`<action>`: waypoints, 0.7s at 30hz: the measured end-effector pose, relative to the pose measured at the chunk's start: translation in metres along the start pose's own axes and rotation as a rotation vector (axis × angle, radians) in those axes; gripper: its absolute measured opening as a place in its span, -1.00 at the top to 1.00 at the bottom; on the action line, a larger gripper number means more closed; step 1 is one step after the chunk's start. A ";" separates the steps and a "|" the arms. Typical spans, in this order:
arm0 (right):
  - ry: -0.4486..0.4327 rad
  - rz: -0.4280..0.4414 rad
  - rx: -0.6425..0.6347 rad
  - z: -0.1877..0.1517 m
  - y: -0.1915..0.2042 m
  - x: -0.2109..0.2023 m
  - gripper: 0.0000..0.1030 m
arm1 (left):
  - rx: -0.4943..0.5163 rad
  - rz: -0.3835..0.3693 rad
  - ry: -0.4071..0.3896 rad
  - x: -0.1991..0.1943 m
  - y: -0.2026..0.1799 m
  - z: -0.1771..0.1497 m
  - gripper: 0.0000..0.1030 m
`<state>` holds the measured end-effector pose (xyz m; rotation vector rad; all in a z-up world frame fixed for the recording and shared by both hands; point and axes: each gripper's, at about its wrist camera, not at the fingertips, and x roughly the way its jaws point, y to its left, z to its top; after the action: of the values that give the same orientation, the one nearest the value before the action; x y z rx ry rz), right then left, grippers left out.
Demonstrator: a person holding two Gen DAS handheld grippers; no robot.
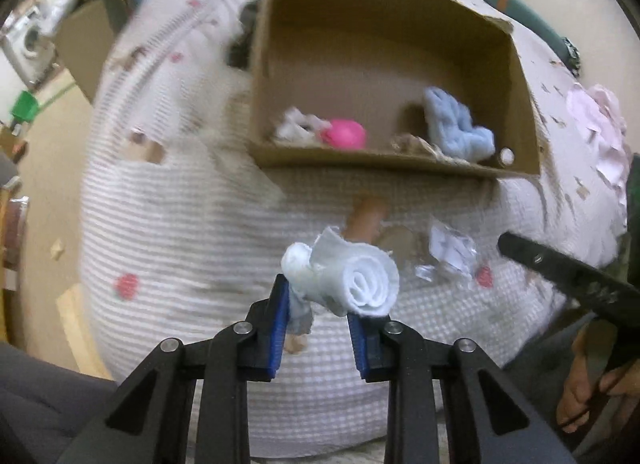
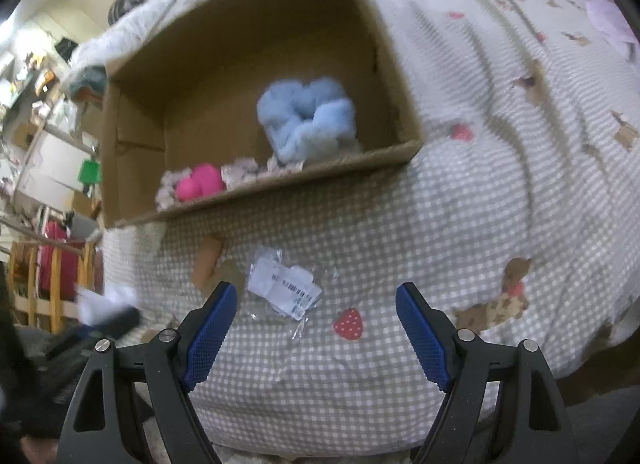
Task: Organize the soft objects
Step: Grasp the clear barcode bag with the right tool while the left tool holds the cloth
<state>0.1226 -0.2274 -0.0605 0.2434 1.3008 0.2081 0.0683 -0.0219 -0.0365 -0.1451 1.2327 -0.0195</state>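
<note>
My left gripper (image 1: 320, 304) is shut on a rolled white cloth (image 1: 352, 276) and holds it above the checked bedspread (image 1: 180, 224), in front of a cardboard box (image 1: 360, 162). In the box lie a fluffy light-blue item (image 1: 456, 126), a pink item (image 1: 345, 133) and a whitish frilly item (image 1: 296, 126). My right gripper (image 2: 316, 324) is open and empty over the bedspread (image 2: 460, 204), near a clear plastic packet with a barcode label (image 2: 284, 284). The box (image 2: 280, 184), blue item (image 2: 308, 124) and pink item (image 2: 200, 182) show in the right wrist view too.
A tan cylinder (image 1: 366, 218) lies on the bed beyond the cloth. The plastic packet (image 1: 448, 252) lies to its right. A pale pink cloth (image 1: 600, 124) lies at the far right. The right gripper's finger (image 1: 560, 268) reaches in from the right.
</note>
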 end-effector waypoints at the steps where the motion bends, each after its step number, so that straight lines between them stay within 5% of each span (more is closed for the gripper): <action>1: 0.015 -0.018 -0.013 0.001 0.004 0.007 -0.68 | -0.013 -0.004 -0.008 -0.002 0.004 0.000 0.51; 8: 0.097 -0.049 -0.095 0.001 0.031 0.044 -0.68 | -0.049 -0.080 0.017 0.007 0.004 0.004 0.51; 17: 0.157 -0.097 -0.140 -0.003 0.044 0.072 -0.58 | -0.053 -0.027 0.013 0.013 0.007 0.006 0.51; 20: 0.166 -0.119 -0.151 -0.004 0.042 0.073 -0.19 | -0.038 -0.006 0.004 0.013 0.005 0.005 0.51; 21: 0.170 -0.121 -0.155 -0.005 0.044 0.076 0.09 | -0.032 -0.001 0.002 0.013 0.004 0.005 0.51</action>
<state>0.1361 -0.1635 -0.1192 0.0143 1.4552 0.2293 0.0775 -0.0189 -0.0479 -0.1731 1.2350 -0.0005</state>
